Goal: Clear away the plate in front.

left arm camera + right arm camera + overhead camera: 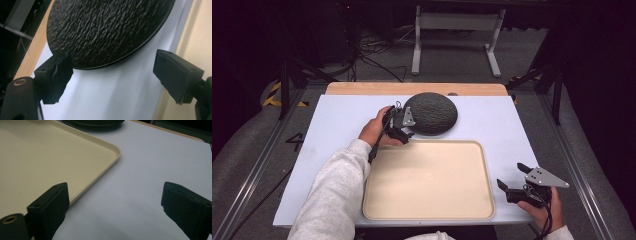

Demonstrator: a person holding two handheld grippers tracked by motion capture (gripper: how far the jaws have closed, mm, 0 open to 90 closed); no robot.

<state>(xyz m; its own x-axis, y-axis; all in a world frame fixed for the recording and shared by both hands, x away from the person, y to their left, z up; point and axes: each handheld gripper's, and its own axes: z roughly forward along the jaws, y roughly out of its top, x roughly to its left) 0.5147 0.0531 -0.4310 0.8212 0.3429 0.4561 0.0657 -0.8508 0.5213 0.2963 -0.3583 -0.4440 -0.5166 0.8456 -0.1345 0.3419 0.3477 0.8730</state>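
Gaping wide and empty, the left hand-held gripper (404, 131) meets the black plate's (432, 113) rim; the right hand-held gripper (512, 181), also wide and empty, hovers beside the tray (427, 212).

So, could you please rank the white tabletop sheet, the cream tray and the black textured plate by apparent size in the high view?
1. White tabletop sheet, largest.
2. Cream tray, clearly smaller.
3. Black textured plate, smallest; it lies farther from the camera, but the gap is too wide for that to change the order.

High view overlooks table; gripper views sit low, close, sharing black plate (107, 30), tray (50, 157).
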